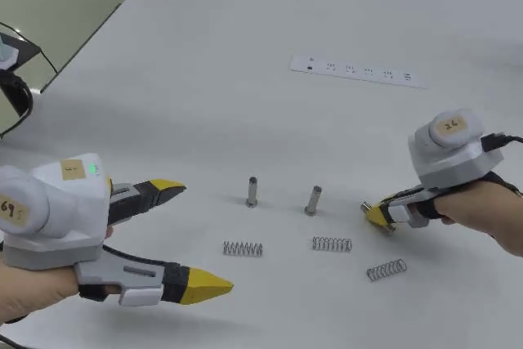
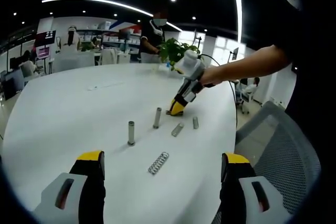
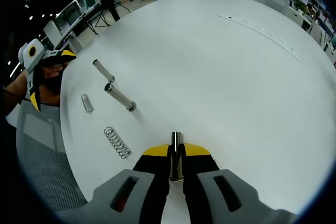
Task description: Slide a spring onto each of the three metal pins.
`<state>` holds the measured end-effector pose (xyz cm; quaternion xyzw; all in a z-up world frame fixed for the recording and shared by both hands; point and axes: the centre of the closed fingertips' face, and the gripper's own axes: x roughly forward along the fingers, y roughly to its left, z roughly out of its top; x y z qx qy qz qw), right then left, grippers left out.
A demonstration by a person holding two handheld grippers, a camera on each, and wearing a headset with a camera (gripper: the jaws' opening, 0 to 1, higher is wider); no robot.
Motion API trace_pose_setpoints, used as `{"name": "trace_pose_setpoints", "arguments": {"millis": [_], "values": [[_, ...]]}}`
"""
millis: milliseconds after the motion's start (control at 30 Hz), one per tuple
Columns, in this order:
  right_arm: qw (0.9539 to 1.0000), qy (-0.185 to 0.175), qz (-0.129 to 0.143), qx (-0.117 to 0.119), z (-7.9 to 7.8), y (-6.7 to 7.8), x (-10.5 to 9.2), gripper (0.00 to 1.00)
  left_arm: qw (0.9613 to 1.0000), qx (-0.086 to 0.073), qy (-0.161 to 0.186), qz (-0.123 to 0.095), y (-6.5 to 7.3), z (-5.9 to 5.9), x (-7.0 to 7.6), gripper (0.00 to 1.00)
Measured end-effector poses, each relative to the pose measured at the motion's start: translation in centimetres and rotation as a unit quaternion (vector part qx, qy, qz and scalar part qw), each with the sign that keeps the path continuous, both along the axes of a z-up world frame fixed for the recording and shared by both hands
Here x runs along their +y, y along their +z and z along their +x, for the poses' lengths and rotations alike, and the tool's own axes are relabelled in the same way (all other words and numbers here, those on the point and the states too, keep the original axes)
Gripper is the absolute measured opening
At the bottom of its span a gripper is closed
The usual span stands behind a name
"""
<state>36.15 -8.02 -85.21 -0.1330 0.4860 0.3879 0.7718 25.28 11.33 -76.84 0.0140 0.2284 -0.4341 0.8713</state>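
Stretching under everything, the broad white counter carries the parts. The grey, yellow-tipped left tool, stickered "69", hangs at the near edge, released, jaws wide apart. The right tool, its label too blurred to read, tilts down, clenched on a short silver metal pin. A white power strip lies farther back. Two upright silver pins stand mid-counter, with three coiled wire springs lying just before them.
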Motion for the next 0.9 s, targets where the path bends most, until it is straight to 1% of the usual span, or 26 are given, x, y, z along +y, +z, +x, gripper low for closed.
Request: {"name": "trace_pose_setpoints", "arguments": {"millis": [267, 433, 900], "values": [[0.9998, -0.013, 0.016, -0.004, 0.0, 0.5, -0.4, 0.05, 1.0000, 0.000, -0.001, -0.001, 0.0, 0.0, -0.1, 0.88], [0.9996, -0.016, 0.021, -0.005, -0.1, 0.7, -0.5, 0.05, 1.0000, 0.001, -0.001, 0.000, -0.1, -0.1, -0.1, 0.88], [0.9985, -0.025, 0.043, -0.022, -0.1, 1.5, -0.8, 0.05, 1.0000, 0.001, -0.004, 0.000, -0.1, -0.1, -0.4, 0.88]]}}
